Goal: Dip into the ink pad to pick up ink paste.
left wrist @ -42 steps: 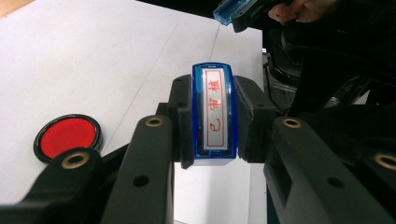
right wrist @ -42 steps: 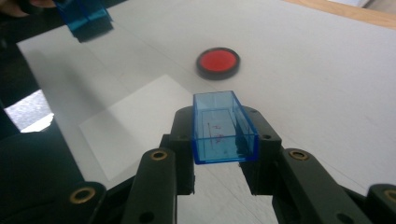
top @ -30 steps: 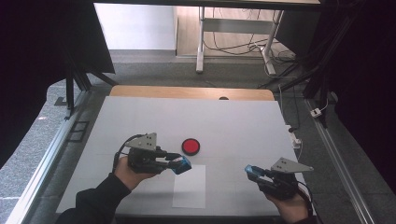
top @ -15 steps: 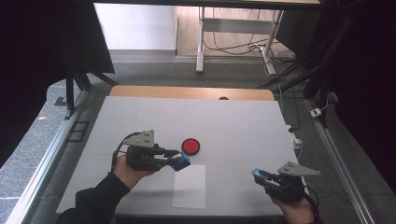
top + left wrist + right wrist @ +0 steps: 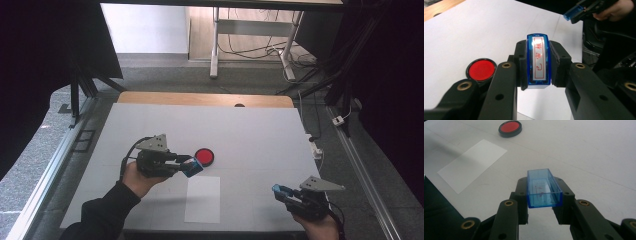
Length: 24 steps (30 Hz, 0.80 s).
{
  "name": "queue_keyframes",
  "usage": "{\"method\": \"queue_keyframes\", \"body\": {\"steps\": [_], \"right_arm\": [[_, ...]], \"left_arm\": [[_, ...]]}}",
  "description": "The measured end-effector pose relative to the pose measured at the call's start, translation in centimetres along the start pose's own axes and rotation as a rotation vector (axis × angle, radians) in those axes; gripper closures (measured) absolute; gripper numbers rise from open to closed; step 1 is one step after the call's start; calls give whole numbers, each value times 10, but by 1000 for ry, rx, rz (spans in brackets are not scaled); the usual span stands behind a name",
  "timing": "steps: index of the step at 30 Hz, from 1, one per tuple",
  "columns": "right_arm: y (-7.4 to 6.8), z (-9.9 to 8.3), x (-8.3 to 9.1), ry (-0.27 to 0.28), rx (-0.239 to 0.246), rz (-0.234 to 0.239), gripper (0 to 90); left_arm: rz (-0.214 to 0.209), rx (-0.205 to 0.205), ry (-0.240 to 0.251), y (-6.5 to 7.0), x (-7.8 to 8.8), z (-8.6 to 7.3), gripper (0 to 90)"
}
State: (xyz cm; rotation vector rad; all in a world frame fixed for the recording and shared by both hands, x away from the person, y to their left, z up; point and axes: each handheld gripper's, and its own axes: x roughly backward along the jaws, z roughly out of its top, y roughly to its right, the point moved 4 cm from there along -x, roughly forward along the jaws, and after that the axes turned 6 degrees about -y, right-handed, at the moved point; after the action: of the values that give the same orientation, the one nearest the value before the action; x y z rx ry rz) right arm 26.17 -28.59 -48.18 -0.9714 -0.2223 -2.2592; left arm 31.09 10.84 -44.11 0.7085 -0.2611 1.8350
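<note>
Left gripper (image 5: 539,82) clamped on the stamp (image 5: 538,61) just beside the ink pad (image 5: 204,157), right gripper (image 5: 541,212) clamped on its blue cap (image 5: 542,187) well aside: lower stamp face flat onto pad, press evenly, then onto the paper (image 5: 202,199).

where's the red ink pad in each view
High view: the ink pad lies mid-table, just right of the left claw and its stamp.
Left gripper view: ink pad low left, beside the claw's left jaw.
Right gripper view: ink pad at the top, left of centre.
Shared landmark: the white paper, which lies near the pad.
</note>
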Motion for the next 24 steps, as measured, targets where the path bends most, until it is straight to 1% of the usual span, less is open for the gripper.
{"method": "queue_keyframes", "body": {"steps": [6, 8, 10, 12, 14, 17, 19, 20, 22, 24], "right_arm": [[0, -2, 1, -7, -9, 7, 679], [0, -2, 1, -1, -9, 8, 679], [0, -2, 2, 2, -12, 11, 679], [0, -2, 2, 0, -11, 9, 678], [0, -3, 3, 0, -10, 10, 678], [0, -3, 3, 3, -8, 13, 677], [0, -3, 4, 4, -9, 13, 677], [0, -3, 4, 5, -9, 12, 677], [1, -4, 5, 5, -12, 11, 677], [1, -4, 6, 8, -16, 11, 677]], "left_arm": [[16, 13, -11, -5, -2, 2, 704], [23, 15, -16, -7, -3, 3, 703], [39, 17, -25, -8, -4, 4, 704], [48, 28, -33, -11, -4, 4, 704], [47, 48, -40, -15, -5, 5, 704], [41, 67, -34, -22, -6, 6, 705], [58, 74, -38, -27, -8, 7, 705], [57, 76, -38, -30, -9, 7, 705], [69, 80, -42, -35, -11, 8, 705], [69, 91, -41, -39, -14, 9, 704]]}}
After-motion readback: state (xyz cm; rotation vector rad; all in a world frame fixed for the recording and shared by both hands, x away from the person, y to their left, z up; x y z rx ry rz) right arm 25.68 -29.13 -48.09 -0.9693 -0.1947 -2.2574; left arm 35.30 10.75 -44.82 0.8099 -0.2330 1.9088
